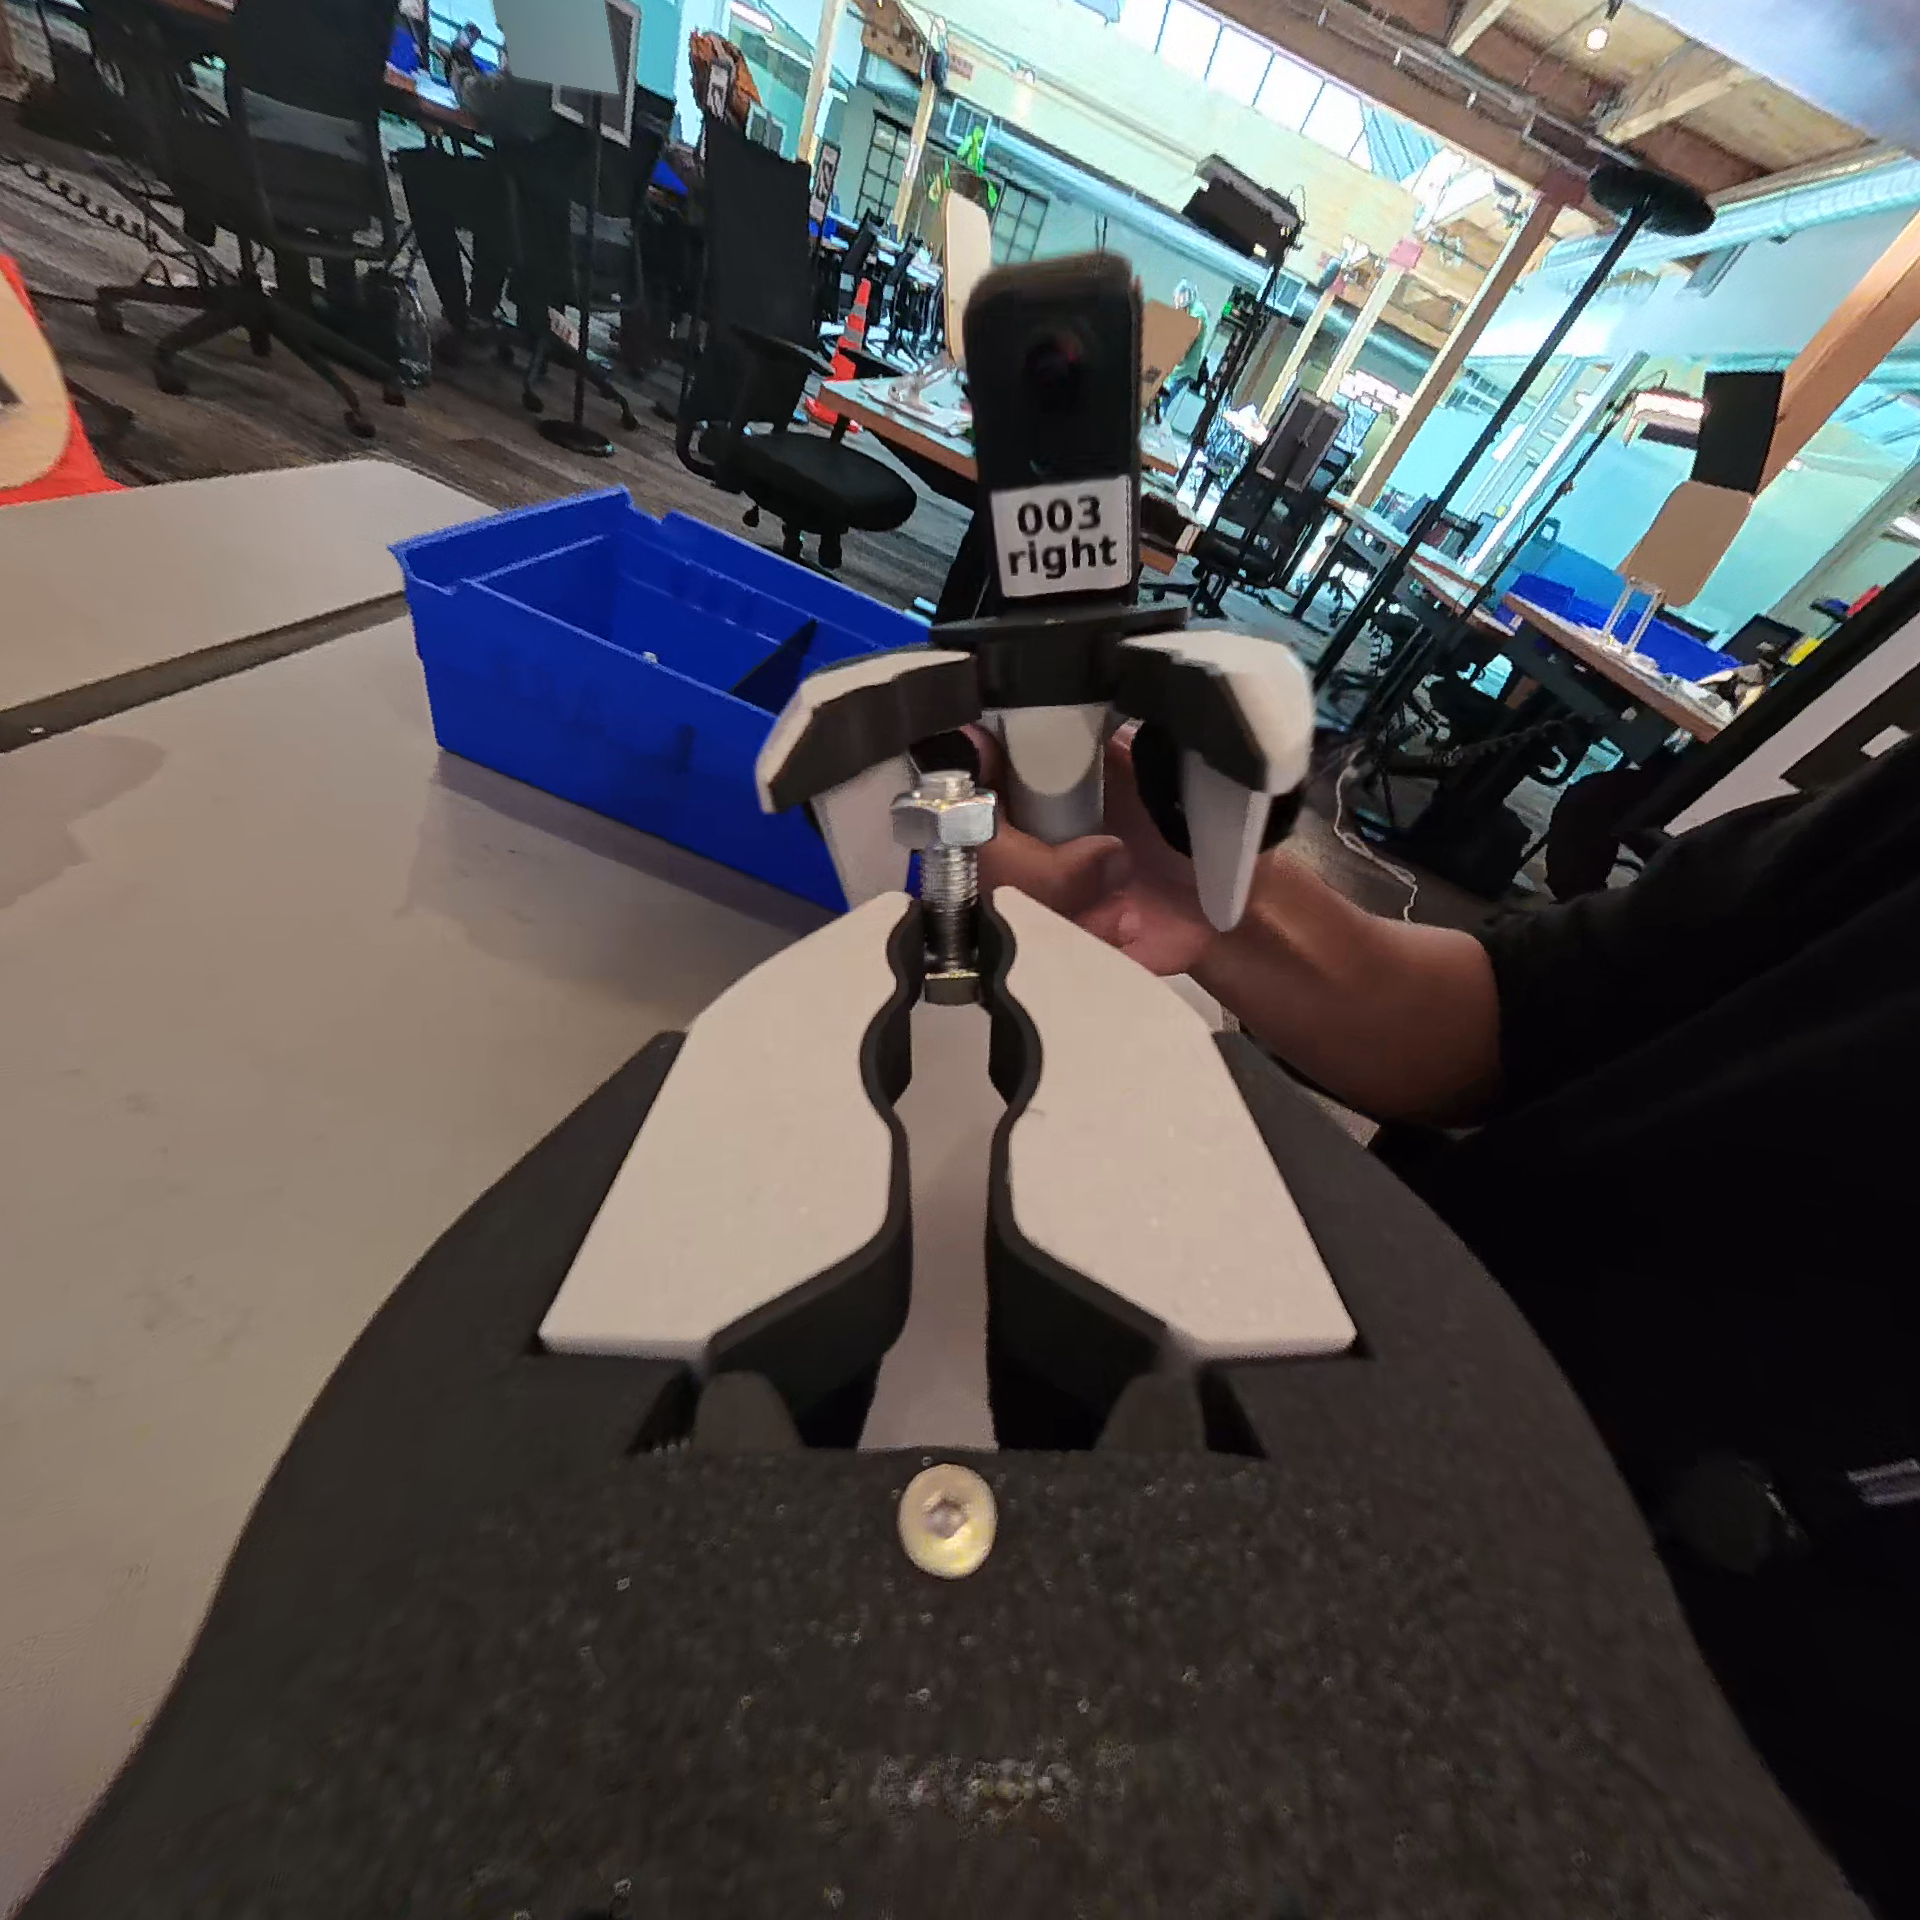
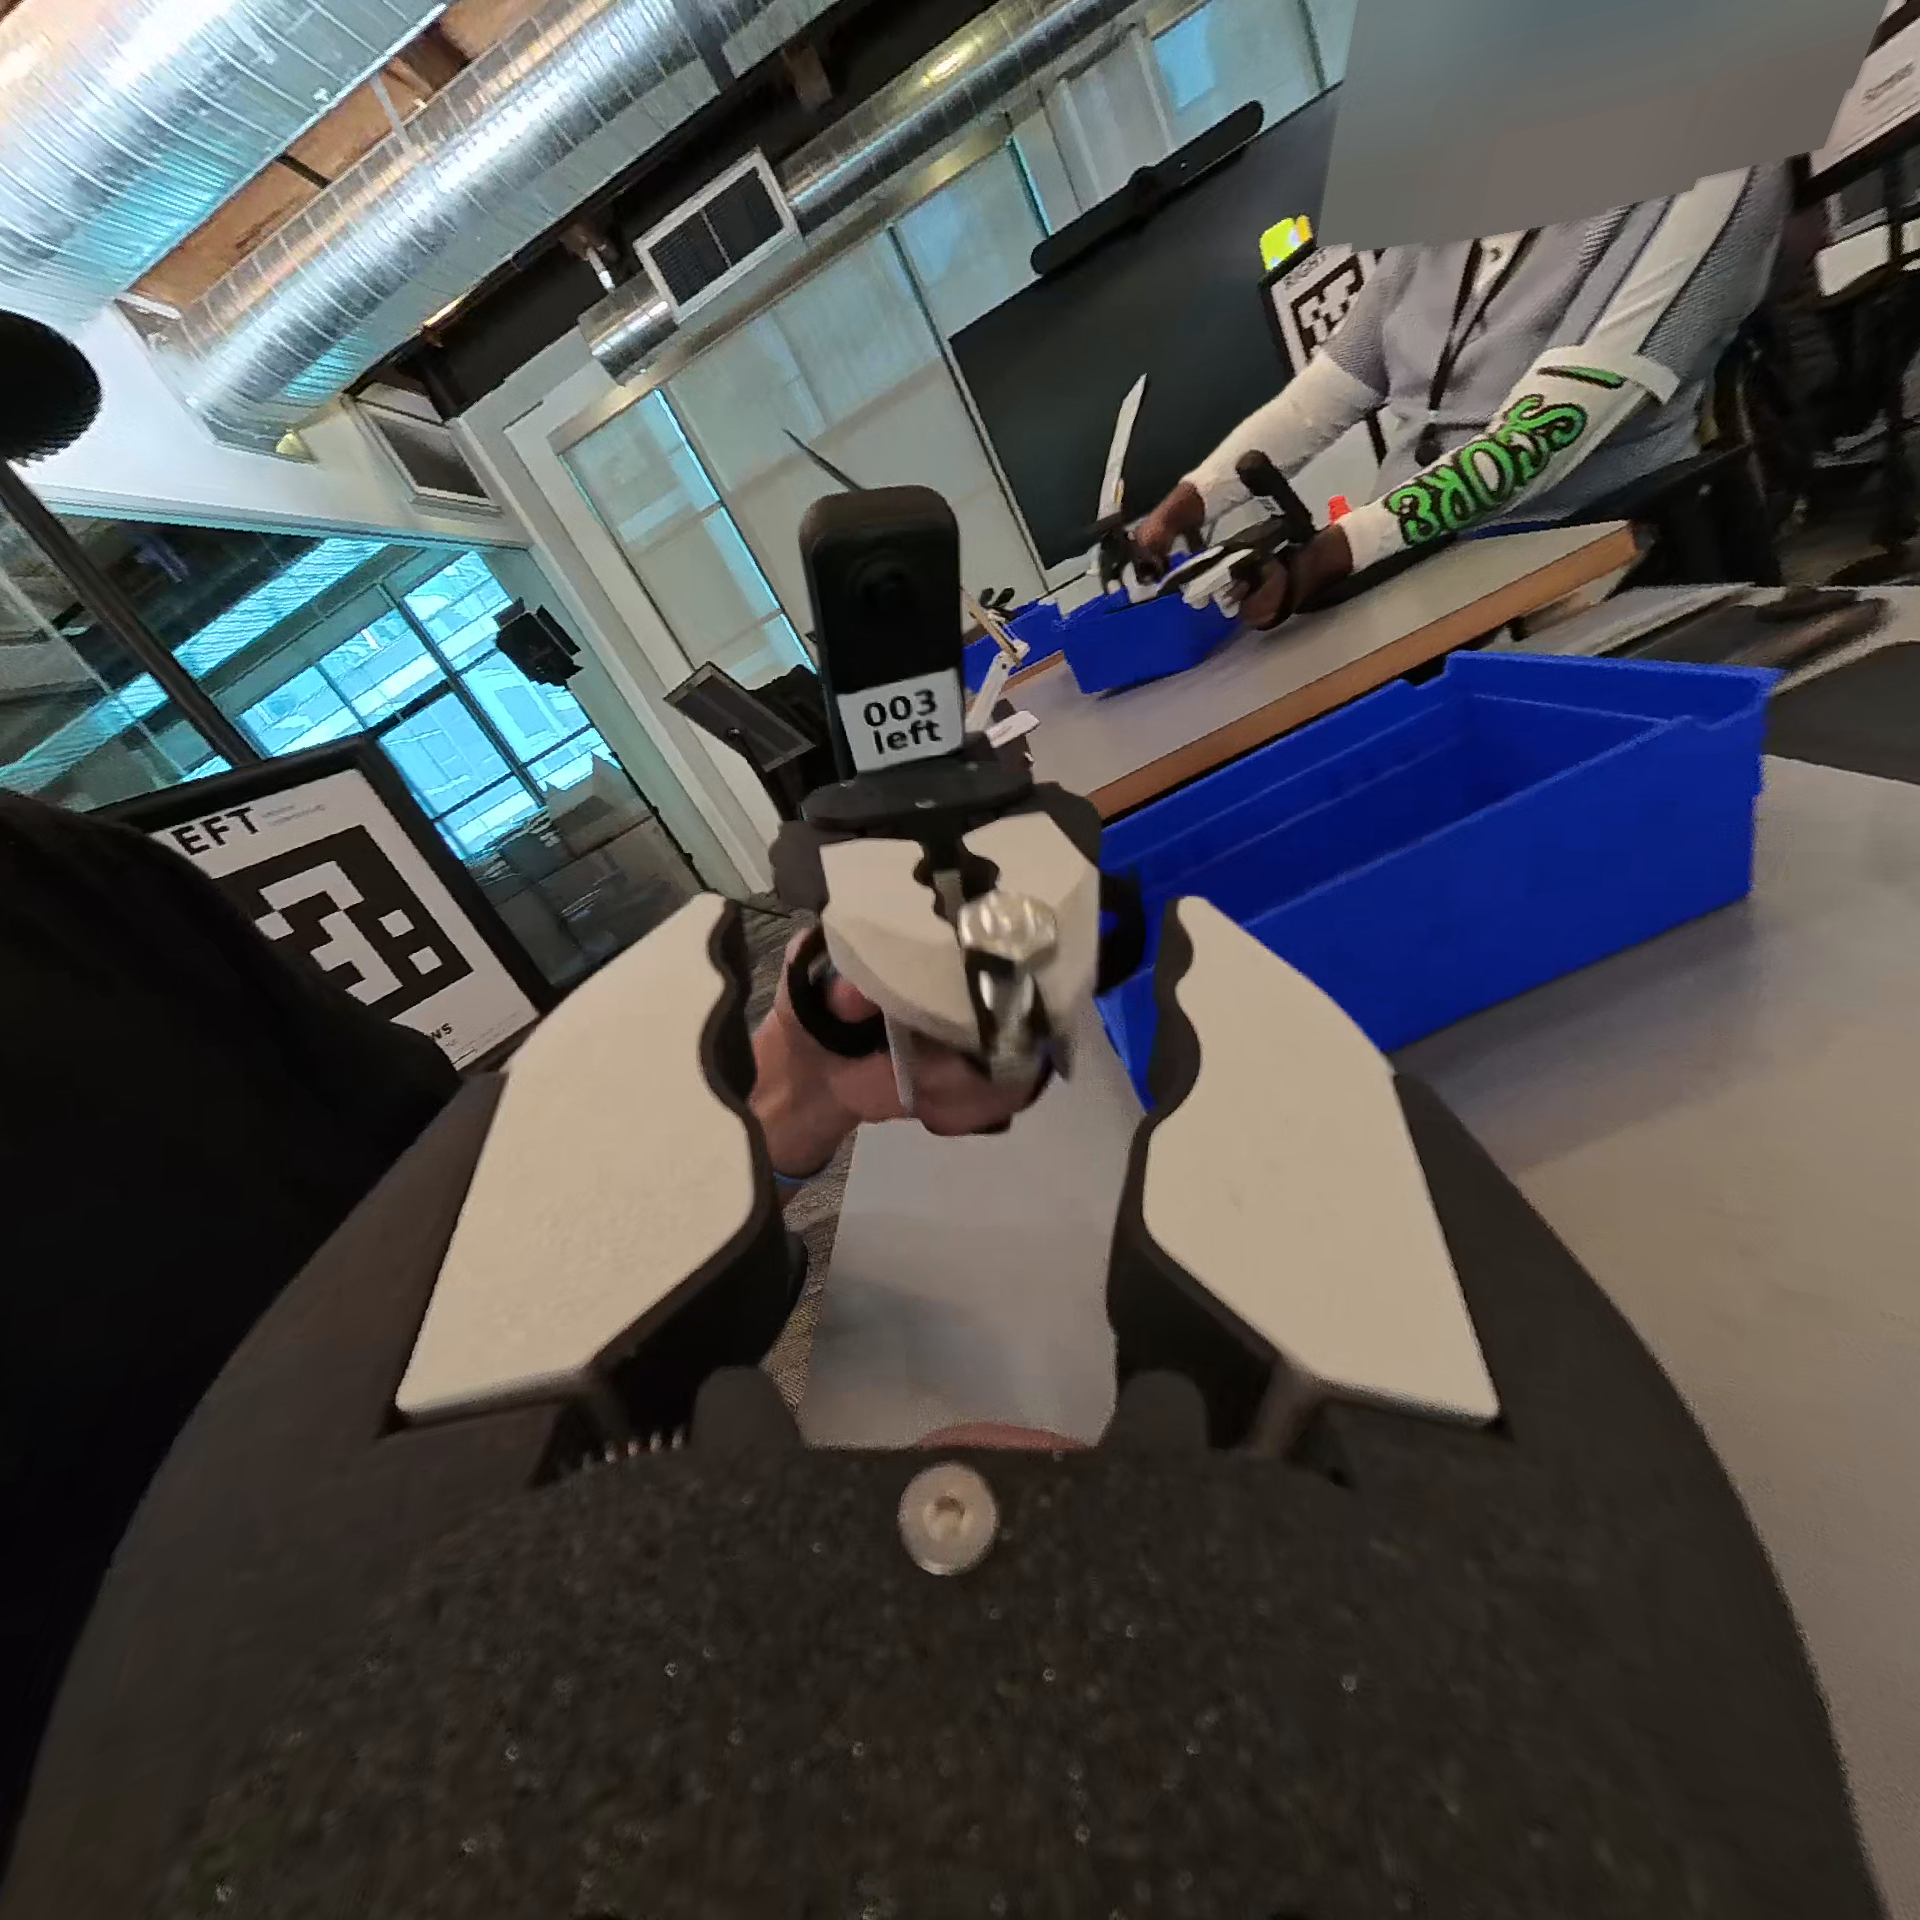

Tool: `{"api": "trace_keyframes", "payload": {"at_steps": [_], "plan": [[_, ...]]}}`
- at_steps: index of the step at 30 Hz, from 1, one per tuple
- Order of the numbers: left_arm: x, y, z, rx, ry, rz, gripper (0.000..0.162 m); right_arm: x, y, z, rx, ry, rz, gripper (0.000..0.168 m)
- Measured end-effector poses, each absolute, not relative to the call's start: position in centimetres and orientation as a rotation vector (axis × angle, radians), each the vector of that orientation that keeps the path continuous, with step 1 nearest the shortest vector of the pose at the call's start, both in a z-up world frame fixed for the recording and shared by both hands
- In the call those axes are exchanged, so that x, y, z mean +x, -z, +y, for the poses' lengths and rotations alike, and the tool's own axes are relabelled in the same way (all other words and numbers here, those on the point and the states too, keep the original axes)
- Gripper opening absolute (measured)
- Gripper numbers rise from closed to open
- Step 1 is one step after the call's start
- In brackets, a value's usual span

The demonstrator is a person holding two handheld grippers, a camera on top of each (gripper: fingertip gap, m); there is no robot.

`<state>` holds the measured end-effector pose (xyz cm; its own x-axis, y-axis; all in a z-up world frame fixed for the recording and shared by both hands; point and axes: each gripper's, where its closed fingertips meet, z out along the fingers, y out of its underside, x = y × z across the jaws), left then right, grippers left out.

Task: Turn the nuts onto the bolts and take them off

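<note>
The left tongs (image 1: 948,935) clamp the bolt (image 1: 945,914) upright, nut (image 1: 943,814) on top; the right tongs (image 1: 1039,862) gape wide just beyond it.

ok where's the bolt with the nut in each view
left wrist view: bolt just above centre, upright in the left gripper, nut on top.
right wrist view: bolt centre, tilted, in the far gripper.
shared landmark: blue bin.

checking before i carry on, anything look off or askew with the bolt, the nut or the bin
Nothing stands out. The left gripper holds the bolt upright with the nut sitting square near its top; the right gripper is open, and the blue bin rests flat.
</note>
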<state>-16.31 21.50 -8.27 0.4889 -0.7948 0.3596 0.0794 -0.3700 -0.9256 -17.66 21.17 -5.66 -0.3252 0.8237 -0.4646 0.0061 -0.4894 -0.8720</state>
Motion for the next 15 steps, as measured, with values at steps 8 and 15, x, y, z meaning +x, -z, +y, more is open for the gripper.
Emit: {"api": "trace_keyframes", "payload": {"at_steps": [8, 15], "plan": [[-16.1, 8.9, 21.9, -1.701, 1.104, 0.593, 0.008, -19.1, 5.9, 18.7, -1.328, -1.897, -1.155, 0.088], [-16.1, 8.9, 21.6, -1.719, 1.037, 0.629, 0.008, -17.5, 6.0, 21.5, -1.362, -1.836, -1.106, 0.081]]}}
